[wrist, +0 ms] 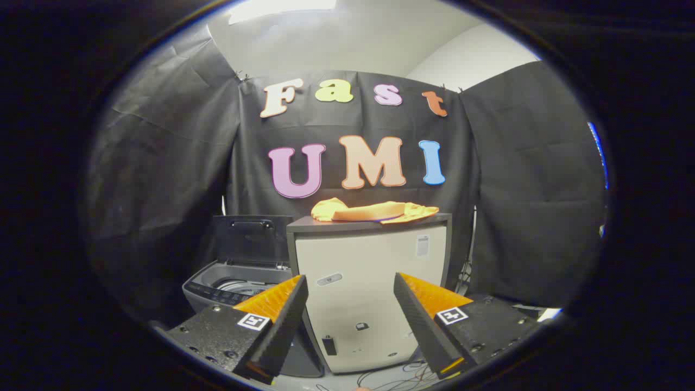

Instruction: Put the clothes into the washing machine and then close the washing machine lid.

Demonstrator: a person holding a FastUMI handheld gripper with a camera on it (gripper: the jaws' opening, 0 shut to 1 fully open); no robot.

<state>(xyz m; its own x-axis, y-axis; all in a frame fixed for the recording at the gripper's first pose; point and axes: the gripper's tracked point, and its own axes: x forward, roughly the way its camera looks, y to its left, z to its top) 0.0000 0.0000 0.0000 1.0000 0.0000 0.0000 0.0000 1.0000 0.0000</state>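
Yellow-orange clothes (374, 210) atop cabinet (369, 293), tool (350, 304) wide open — holding nothing, washing machine (233, 285) lid up

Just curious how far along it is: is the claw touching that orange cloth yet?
Apart. In the gripper view the claw is open, and the orange cloth lies well beyond it, on top of the cabinet.
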